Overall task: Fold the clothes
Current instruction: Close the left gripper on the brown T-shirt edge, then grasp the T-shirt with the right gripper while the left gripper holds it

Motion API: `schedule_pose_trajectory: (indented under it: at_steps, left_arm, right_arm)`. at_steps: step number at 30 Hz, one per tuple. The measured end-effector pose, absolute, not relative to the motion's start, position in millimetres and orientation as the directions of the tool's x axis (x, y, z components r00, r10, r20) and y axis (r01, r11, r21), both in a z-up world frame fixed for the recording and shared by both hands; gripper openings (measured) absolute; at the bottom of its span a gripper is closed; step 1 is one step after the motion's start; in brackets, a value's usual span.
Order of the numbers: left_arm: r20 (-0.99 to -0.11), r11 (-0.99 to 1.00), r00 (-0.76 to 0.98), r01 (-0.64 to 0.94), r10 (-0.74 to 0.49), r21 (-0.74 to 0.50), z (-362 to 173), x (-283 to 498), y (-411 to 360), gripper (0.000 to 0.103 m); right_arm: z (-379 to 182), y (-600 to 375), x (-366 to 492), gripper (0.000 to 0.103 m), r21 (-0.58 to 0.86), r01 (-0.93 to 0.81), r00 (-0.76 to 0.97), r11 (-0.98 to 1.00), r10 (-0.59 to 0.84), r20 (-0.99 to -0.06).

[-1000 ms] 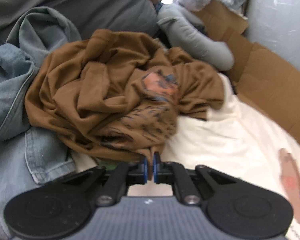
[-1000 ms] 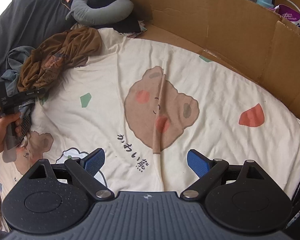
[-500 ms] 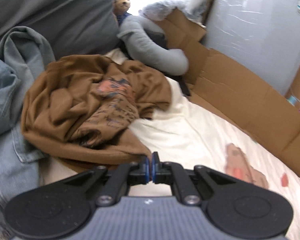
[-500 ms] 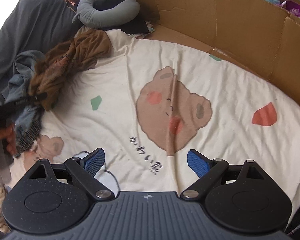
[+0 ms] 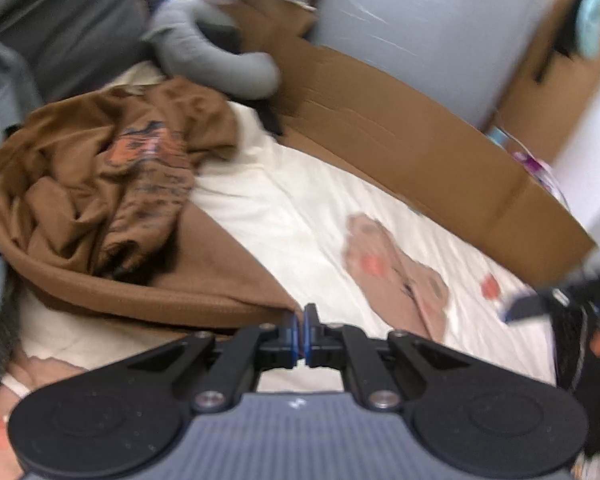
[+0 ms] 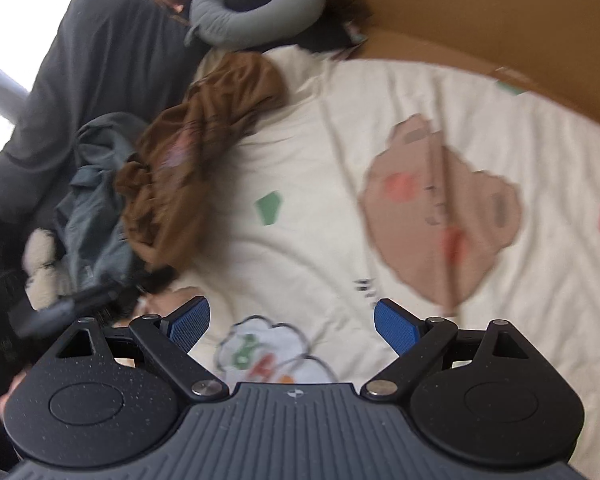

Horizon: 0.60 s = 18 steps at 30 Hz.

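Dragged out of its heap, the brown shirt [image 5: 112, 200] now trails a long, taut hem toward the left gripper [image 5: 300, 330], which a second ago was buried at the foot of the crumpled pile. That gripper is closed on the hem's corner, the cloth running straight into its pinched pads, and more of the bed [image 5: 284, 208] with its cream bear-print cover has come into sight beyond it than before. Most of the shirt is still bunched at the left side of the bed, just beside the jeans [image 6: 92, 200] and below the grey neck pillow [image 6: 256, 20].

Across from it, the right gripper [image 6: 292, 320] has swung left over the cover; its jaws stand wide apart with nothing between them, pointing at the bare patch near the cloud print. From the left wrist view it shows blurred at the far right edge.

For folding, this looks like the pull-out stage: one corner is secured and the shirt is being drawn onto open bedding. A second hold on the hem or another corner seems needed next so the shirt can be spread flat.
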State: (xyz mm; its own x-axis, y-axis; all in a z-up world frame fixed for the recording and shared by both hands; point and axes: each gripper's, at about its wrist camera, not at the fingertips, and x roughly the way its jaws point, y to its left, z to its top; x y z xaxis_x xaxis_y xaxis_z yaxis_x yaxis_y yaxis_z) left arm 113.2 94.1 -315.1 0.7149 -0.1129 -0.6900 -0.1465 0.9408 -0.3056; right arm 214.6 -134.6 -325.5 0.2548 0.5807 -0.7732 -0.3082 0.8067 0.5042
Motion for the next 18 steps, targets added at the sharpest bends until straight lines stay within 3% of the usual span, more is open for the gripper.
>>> schedule_pose_trajectory:
  at_steps: [11,18]
  left_arm:
    - [-0.678,0.912,0.679,-0.031,-0.281,-0.409,-323,93,60,0.002]
    - [-0.645,0.884,0.666,0.048,-0.375,-0.464,-317,76,54,0.002]
  right_arm:
    - [-381,-73,230,0.087,0.659,-0.261,0.028,0.706,0.688,-0.726]
    - [-408,-52,235,0.068,0.715,-0.204,-0.05,0.669,0.722,-0.69]
